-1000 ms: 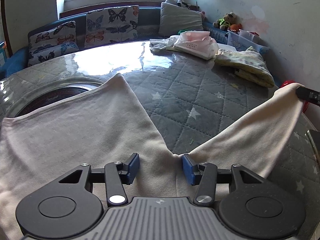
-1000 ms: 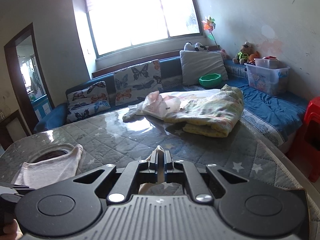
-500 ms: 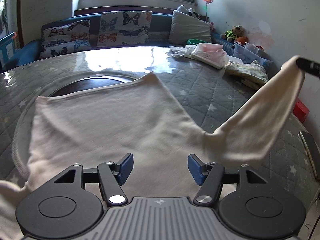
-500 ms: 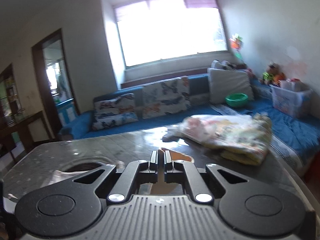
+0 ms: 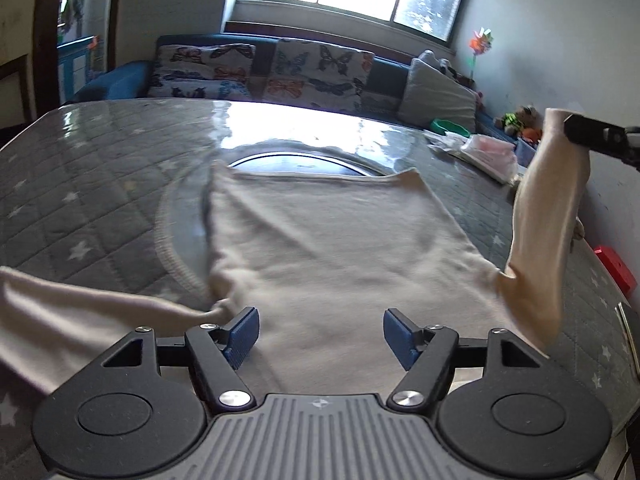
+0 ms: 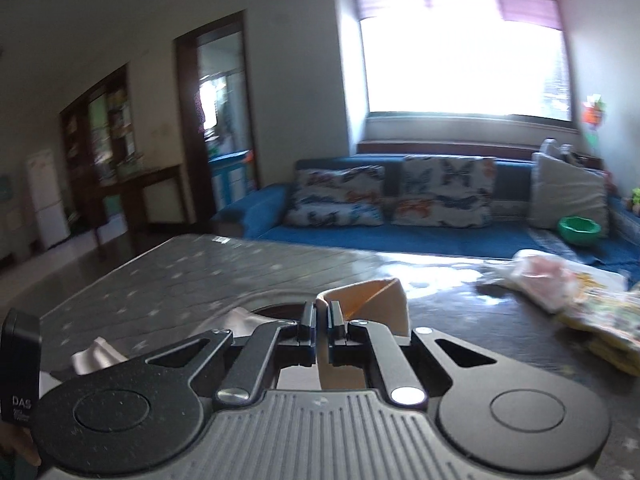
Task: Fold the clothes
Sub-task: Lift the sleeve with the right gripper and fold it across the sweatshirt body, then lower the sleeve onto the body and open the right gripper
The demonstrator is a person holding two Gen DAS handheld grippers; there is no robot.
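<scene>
Pinching soft cream knit shirt (image 5: 340, 256) sleeve, R gripper (image 6: 320, 320) (L gripper (image 5: 320, 336) fingers apart).

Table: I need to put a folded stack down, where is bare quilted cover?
Bare table cover lies left of the cream shirt, up to the far edge. The right far corner is crowded with a bag and folded yellow cloth. The right gripper holds the sleeve raised.
</scene>
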